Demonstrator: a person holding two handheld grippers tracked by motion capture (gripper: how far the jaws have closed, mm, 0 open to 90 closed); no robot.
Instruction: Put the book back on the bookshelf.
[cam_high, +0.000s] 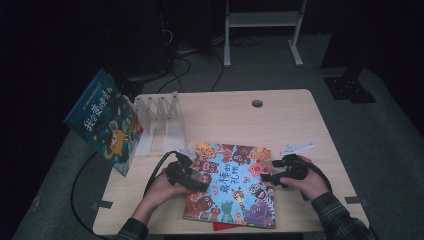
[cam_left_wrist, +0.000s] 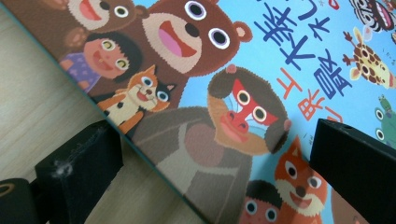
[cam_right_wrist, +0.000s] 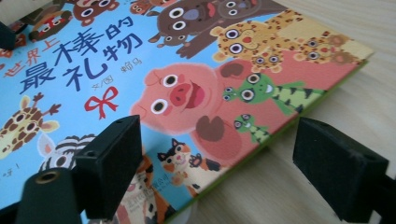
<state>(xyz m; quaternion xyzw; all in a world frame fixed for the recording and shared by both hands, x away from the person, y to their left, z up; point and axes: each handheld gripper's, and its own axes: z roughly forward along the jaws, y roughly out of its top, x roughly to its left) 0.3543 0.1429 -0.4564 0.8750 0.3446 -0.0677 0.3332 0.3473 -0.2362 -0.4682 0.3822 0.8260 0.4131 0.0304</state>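
Lower middle of the high view: big flat picture book with a sky-blue cover full of cartoon animals (cam_high: 231, 185), lying face up on the pale wooden table (cam_high: 295, 120), near edge close to the table's front. Left gripper (cam_high: 200, 184) parked at the book's left edge, right gripper (cam_high: 267, 176) at its right edge, a hand behind each.

Looks like the lining-up step before a pick-up from both sides, not a grip yet. Jaws of the left gripper (cam_left_wrist: 210, 163) standing wide apart, one over bare wood at lower left of the frame, the other over the cover at right, straddling the book's edge. Same story for the right gripper (cam_right_wrist: 219, 172): jaws spread wide, nothing pinched, left jaw over the cover and right jaw over wood. Next move, at a guess: getting one jaw under the edge and one on top, then closing. Tricky part is the thin cover sitting flush on the table, so easy to just shove it sideways.

Worth noting from the high view: white slotted book rack (cam_high: 160, 120) at upper left of the table, with a second dark-blue picture book (cam_high: 105, 122) leaning beside it, plus something red (cam_high: 227, 226) poking out under the flat book's near edge. Gripper views give the close stuff instead: the green edge of the book and the jaw gaps.
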